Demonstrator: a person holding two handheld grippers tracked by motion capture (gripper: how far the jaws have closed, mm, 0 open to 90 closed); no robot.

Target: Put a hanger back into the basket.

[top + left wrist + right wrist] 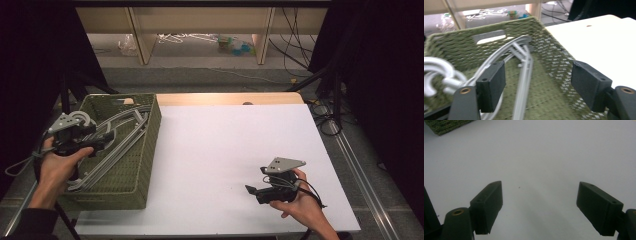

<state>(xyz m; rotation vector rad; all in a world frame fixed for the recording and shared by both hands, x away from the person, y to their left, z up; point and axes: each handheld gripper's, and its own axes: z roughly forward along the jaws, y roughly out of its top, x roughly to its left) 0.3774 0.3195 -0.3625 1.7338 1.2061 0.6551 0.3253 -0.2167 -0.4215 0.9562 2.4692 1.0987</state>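
Black jaws of the left gripper [537, 85] stand apart, gripping nothing, above the grey hangers [522, 75] lying inside the green basket [554, 50]. A hook could snag there. The right gripper [255, 190], also open, rests beside the basket.

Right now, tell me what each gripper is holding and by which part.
Nothing is held. The left gripper hangs open over the grey hangers in the green basket, with no pad on them. The right gripper is open over the bare white table.
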